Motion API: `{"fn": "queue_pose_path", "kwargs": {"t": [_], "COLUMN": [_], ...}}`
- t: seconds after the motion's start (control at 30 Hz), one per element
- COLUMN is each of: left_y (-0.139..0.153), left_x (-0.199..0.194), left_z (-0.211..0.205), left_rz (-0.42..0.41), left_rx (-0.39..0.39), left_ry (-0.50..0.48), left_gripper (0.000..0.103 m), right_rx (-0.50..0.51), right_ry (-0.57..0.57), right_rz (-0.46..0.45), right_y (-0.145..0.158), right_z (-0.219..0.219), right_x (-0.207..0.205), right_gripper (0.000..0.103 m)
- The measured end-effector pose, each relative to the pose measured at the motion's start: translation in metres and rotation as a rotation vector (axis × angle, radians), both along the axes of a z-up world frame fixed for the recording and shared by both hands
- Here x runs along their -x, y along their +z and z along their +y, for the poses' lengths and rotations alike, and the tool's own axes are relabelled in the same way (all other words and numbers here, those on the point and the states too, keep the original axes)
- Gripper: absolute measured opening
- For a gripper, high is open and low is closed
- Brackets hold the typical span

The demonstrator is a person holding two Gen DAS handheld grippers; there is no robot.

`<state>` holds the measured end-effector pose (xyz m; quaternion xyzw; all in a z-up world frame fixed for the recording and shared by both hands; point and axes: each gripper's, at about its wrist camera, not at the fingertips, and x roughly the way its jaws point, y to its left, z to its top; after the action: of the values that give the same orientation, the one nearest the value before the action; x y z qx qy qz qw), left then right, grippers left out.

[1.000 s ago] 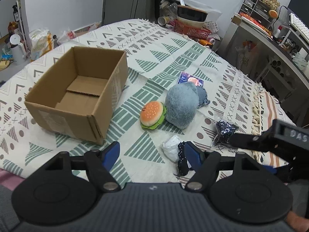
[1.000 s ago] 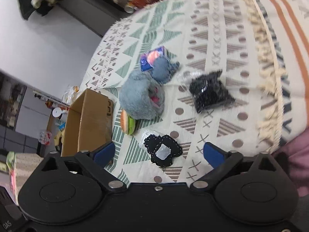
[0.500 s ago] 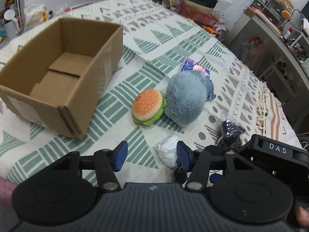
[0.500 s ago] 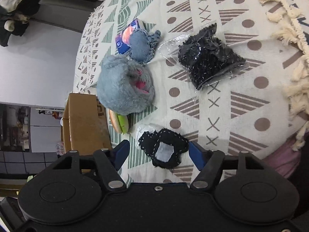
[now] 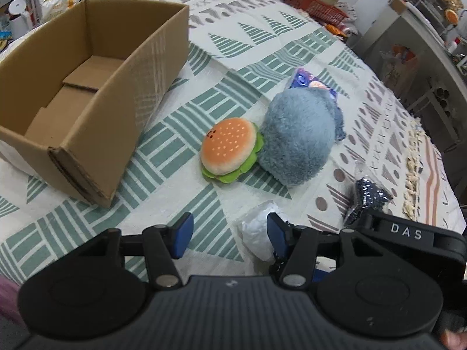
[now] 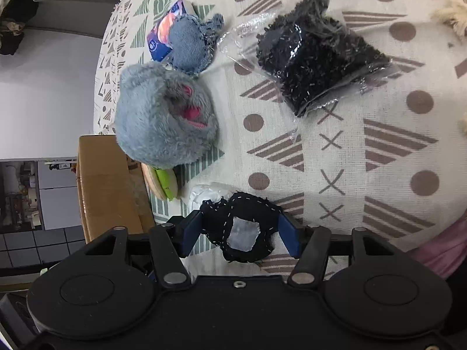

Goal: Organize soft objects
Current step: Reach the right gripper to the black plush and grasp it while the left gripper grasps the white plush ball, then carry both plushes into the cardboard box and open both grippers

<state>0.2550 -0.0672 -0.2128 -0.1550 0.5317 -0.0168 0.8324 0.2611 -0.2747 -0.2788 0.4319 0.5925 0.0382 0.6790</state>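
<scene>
Now R gripper [image 6: 240, 232] straddles black patch [image 6: 242, 227], L gripper [image 5: 230, 237] open.

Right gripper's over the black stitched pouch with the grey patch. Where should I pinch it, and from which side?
Come straight down from above, as the right gripper is lined up now. Pinch the black stitched pouch across its two side edges, with the grey patch centred between the fingers. It lies flat and limp on the tablecloth, so likely no other edge offers purchase.
</scene>
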Motion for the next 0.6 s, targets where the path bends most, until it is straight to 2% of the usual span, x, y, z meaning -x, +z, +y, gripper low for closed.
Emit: {"fn": "queue_pose_path", "kwargs": {"t": [0.07,0.13,0.23,0.47,0.6], "left_y": [-0.003,-0.003,-0.001,0.001,-0.004], "left_x": [-0.002,-0.004,-0.006,-0.011,-0.01], "left_z": [0.001,0.001,-0.002,-0.019,-0.024], "left_rz": [0.012,0.018,0.015,0.0,0.033], "left_rx": [0.012,0.009,0.024,0.016,0.04], "left_ry": [0.011,0.02,0.017,-0.017,-0.015], "left_gripper": [0.055,0.055,0.055,0.055,0.055], "right_rx": [-0.016,-0.038,-0.036,0.033,0.066], "right_ry": [-0.005,-0.015,-0.023,-0.091,-0.112], "right_rz": [0.008,0.002,-0.024,-0.084,-0.1], "right_y": [-0.003,-0.004,-0.001,0.011,0.015], "right_z": [0.0,-0.002,-0.004,-0.02,-0.026], "right_x": [0.0,-0.001,0.001,0.007,0.011], "right_gripper": [0.051,0.039,0.032,0.03,0.03]}}
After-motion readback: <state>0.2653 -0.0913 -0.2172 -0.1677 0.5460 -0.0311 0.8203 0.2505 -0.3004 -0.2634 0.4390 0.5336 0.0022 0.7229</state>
